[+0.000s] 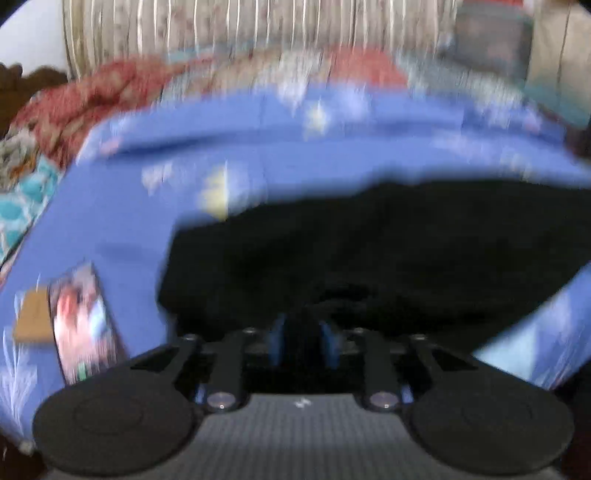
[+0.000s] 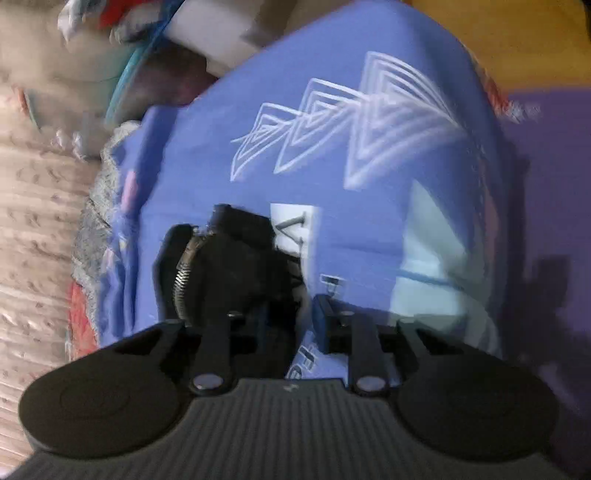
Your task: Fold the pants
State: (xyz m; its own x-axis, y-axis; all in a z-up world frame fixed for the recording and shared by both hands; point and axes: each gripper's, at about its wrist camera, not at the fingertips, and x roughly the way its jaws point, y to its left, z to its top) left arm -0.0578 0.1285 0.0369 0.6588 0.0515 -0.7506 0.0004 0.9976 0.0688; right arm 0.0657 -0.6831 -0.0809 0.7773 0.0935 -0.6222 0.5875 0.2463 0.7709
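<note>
Ahead of your left gripper [image 1: 303, 341] the black pants [image 1: 369, 251] lie in a dark heap on the blue printed bedsheet [image 1: 129, 221]. The blue finger pads [image 1: 277, 341] stand close together with dark cloth bunched between them, so you appear to be pinching the pants; motion blur keeps the contact from being sharp. No seam, waistband or leg can be made out in the black mass, and its right end runs out of view. Left of this gripper lies a small printed packet [image 1: 83, 325], its picture smeared beyond reading. Beyond the sheet sits a red floral cloth [image 1: 85, 99], then a striped backing [image 1: 221, 26], both blurred.

Your right gripper [image 2: 291, 325] shows only one blue pad [image 2: 321, 325] clearly; the other side is hidden behind a black bundle with a gathered elastic edge [image 2: 229, 266], likely part of the pants. You cannot tell whether these fingers grip it. White feather-like lines [image 2: 351, 122] mark the sheet ahead; lettering near the fingers is cut off.
</note>
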